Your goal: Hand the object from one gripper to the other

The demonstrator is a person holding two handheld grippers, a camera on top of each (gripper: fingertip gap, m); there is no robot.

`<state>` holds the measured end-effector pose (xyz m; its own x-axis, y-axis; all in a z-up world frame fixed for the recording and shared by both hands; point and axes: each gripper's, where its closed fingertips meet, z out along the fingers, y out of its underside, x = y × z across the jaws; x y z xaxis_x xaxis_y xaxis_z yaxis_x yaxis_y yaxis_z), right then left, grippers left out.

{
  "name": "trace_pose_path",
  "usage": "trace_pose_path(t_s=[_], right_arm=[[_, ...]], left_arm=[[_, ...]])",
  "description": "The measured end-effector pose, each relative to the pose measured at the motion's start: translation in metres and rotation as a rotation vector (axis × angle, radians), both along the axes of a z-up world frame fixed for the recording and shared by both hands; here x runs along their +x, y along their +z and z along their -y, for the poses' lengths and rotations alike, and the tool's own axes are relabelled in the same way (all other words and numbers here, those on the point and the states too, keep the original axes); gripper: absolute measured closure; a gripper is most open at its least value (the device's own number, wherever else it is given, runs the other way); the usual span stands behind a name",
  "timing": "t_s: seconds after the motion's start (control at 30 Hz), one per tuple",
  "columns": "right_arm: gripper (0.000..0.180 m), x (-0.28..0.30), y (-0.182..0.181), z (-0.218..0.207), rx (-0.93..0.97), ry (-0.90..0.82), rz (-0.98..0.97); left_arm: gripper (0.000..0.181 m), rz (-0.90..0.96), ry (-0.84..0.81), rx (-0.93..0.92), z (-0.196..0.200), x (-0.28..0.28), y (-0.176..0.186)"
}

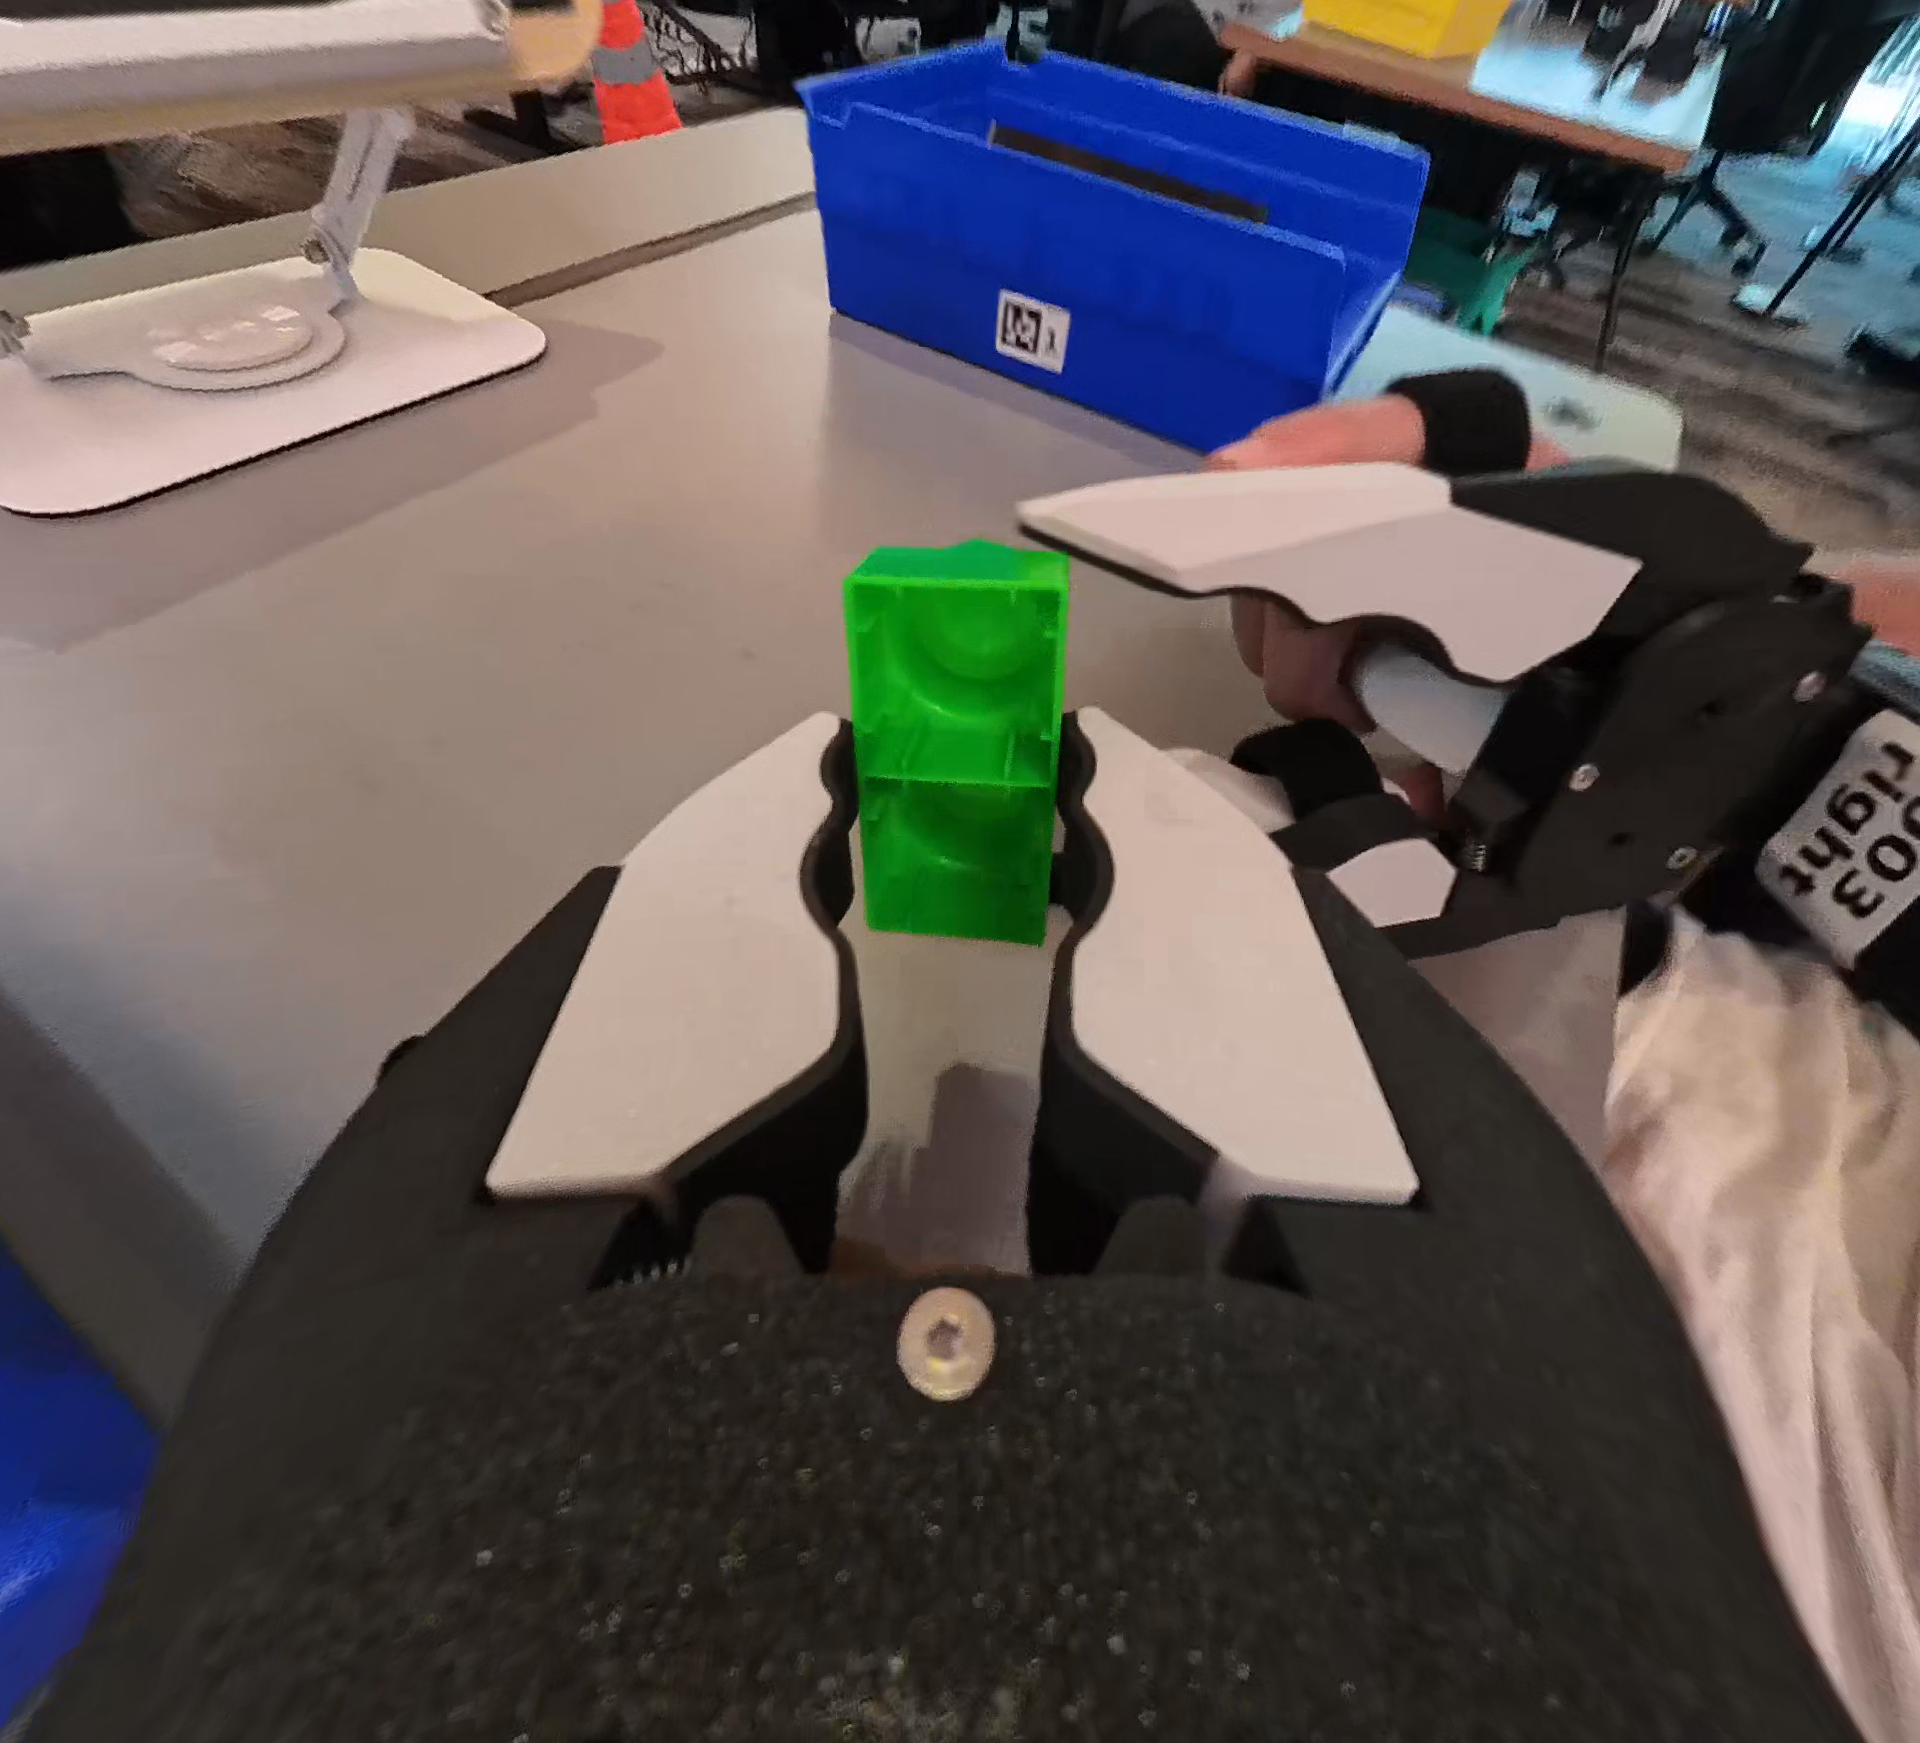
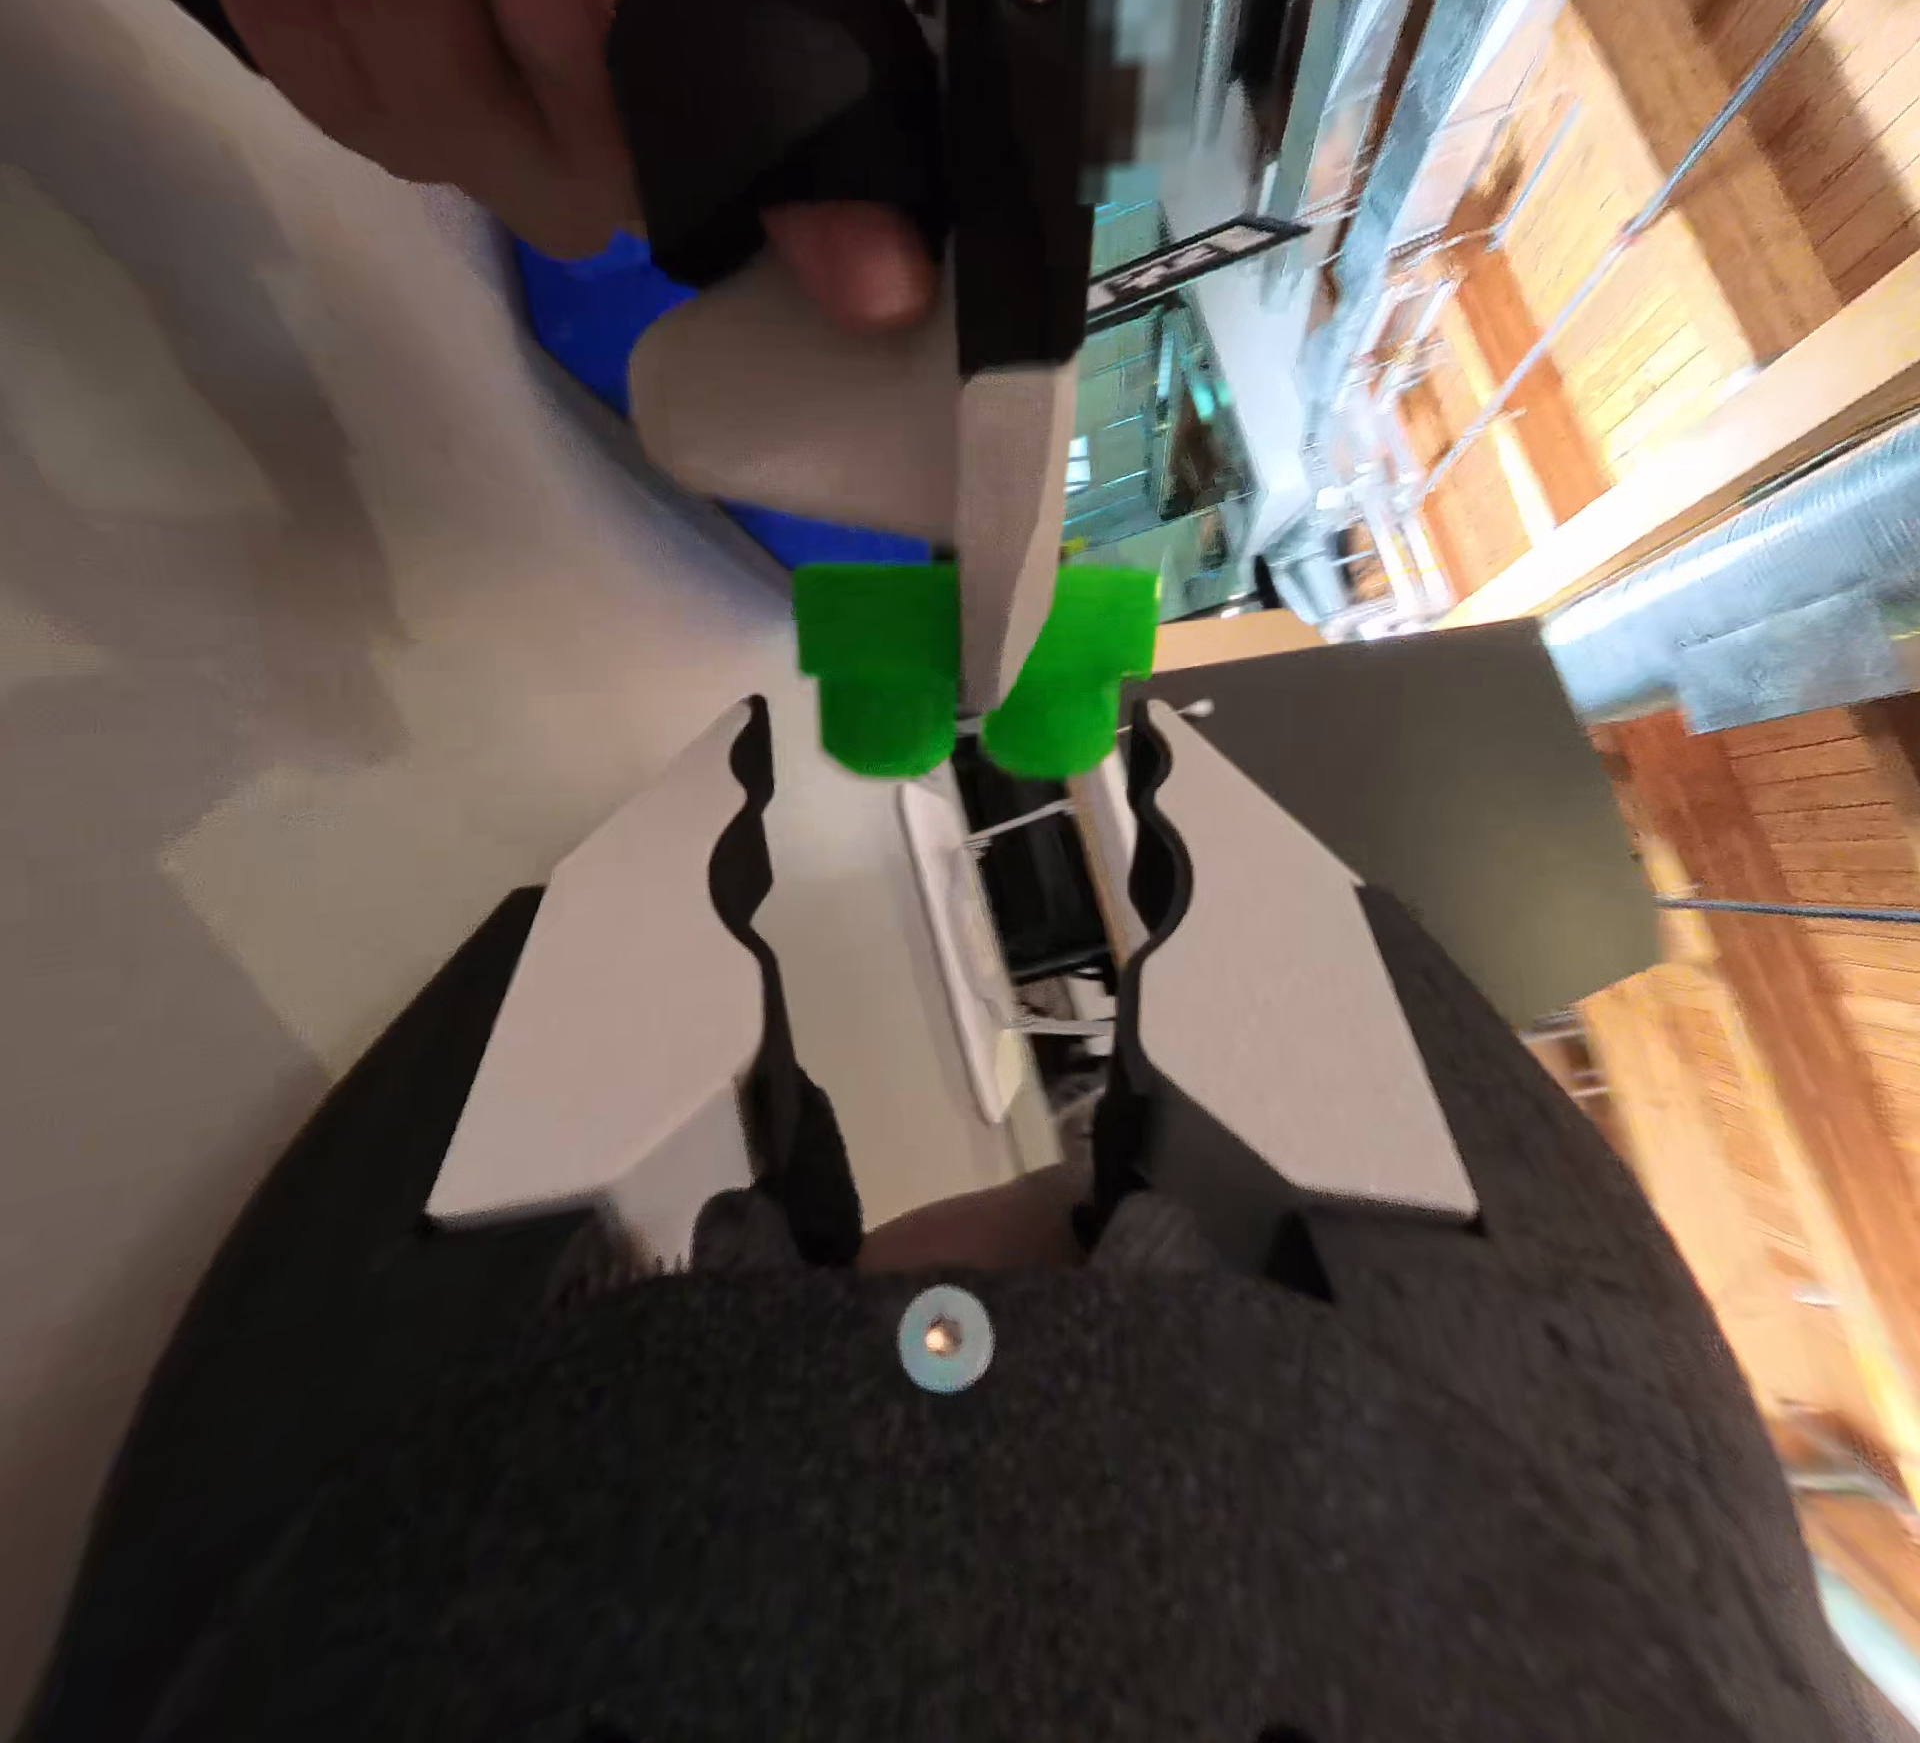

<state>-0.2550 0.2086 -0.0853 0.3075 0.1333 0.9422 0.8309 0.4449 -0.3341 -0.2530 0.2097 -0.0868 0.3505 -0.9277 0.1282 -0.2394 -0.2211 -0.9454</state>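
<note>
Grey table [image 1: 623, 550], blue bin [image 1: 1101, 239], left gripper [image 1: 956, 820] clamping green block [image 1: 951, 737]

Block [image 1: 951, 748] clamped between the fingers of the left gripper [image 1: 956, 820], above the table [image 1: 416, 706]. Right gripper [image 1: 1049, 524] to the right of the block, tips just beside its top, jaws apart; perhaps touching, hard to tell. Bin [image 1: 1101, 239] behind, on the table. Stand [image 1: 260, 363] at far left, well apart from the bin.
</note>
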Motion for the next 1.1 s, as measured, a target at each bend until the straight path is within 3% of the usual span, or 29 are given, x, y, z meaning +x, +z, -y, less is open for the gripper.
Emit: trace_pose_path(t_s=[0.13, 0.3, 0.33, 0.4, 0.47, 0.67, 0.8, 0.97, 1.07, 1.1], right_arm=[[0.108, 0.008, 0.007, -0.003, -0.250, 0.056, -0.284], [0.109, -0.005, 0.025, 0.003, -0.839, 0.322, -0.967], [0.109, -0.011, 0.031, 0.010, -0.948, 0.436, -1.087], [0.109, -0.013, 0.035, 0.007, -1.125, 0.489, -1.348], [0.109, -0.019, 0.037, 0.010, -1.207, 0.551, -1.476], [0.114, -0.016, 0.054, 0.013, -1.143, 0.670, -1.659], [0.146, -0.011, 0.061, 0.019, -1.118, 0.717, -1.645], [0.146, -0.008, 0.061, 0.019, -1.151, 0.730, -1.591], [0.147, 0.014, 0.069, 0.009, -1.074, 0.690, -1.618], [0.146, 0.023, 0.073, 0.008, -1.043, 0.687, -1.615]], left_arm=[[0.145, 0.341, 0.023, -0.164, -0.017, -0.022, 0.037], [0.145, 0.854, -0.040, -0.388, -0.022, -0.047, 0.078], [0.145, 0.914, -0.041, -0.410, -0.022, -0.048, 0.081], [0.145, 0.973, -0.036, -0.407, -0.020, -0.046, 0.084], [0.145, 0.977, -0.044, -0.378, -0.012, -0.037, 0.087], [0.145, 0.950, -0.051, -0.335, 0.012, -0.009, 0.085], [0.145, 0.934, -0.050, -0.339, 0.014, -0.002, 0.081], [0.145, 0.881, -0.072, -0.356, 0.015, 0.000, 0.078], [0.109, 0.750, -0.012, -0.335, 0.007, -0.006, 0.066], [0.106, 0.697, 0.026, -0.296, 0.003, -0.011, 0.061]])
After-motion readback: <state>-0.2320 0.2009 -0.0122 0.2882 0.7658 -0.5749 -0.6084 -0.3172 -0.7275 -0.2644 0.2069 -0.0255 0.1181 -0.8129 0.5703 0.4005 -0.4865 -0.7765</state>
